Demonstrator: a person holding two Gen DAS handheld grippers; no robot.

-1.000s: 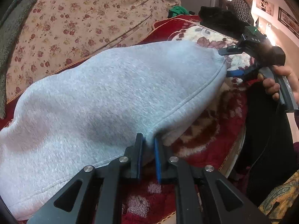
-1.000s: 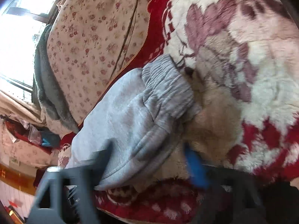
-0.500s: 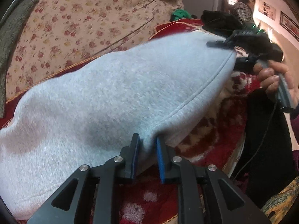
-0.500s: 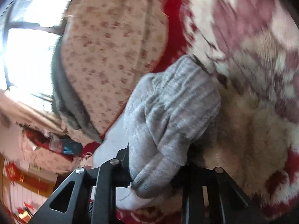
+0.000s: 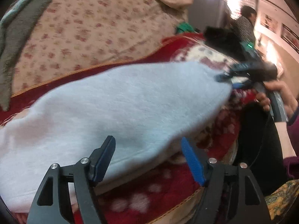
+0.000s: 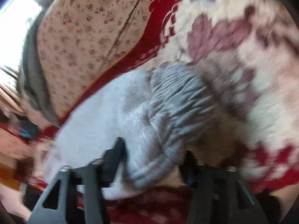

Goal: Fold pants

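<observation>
Folded light grey pants [image 5: 121, 108] lie on a red and white floral blanket [image 5: 188, 43]. My left gripper [image 5: 148, 158] hovers over their near edge. Its jaws are opening, and the hem lies between them with neither pad pressing on it. In the right wrist view the ribbed waistband [image 6: 183, 97] bunches at the pants' [image 6: 97, 123] end. My right gripper [image 6: 153, 156] is opening too, with the waistband corner loose between its fingers. The left wrist view shows that right gripper [image 5: 227, 82] at the pants' far end, held by a hand [image 5: 276, 97].
A beige flowered cushion [image 5: 89, 29] rises behind the blanket, with a grey-green throw [image 5: 11, 43] at its left. A black garment [image 5: 218, 37] lies at the far end. The blanket's gold-trimmed front edge [image 5: 179, 203] runs below. Dark trouser legs [image 5: 257, 140] stand at the right, and a person [image 5: 244, 24] stands far back.
Half a second ago both grippers were shut on the pants. Now both sets of jaws have spread and let the cloth go. The left gripper has drawn up and back a little.
</observation>
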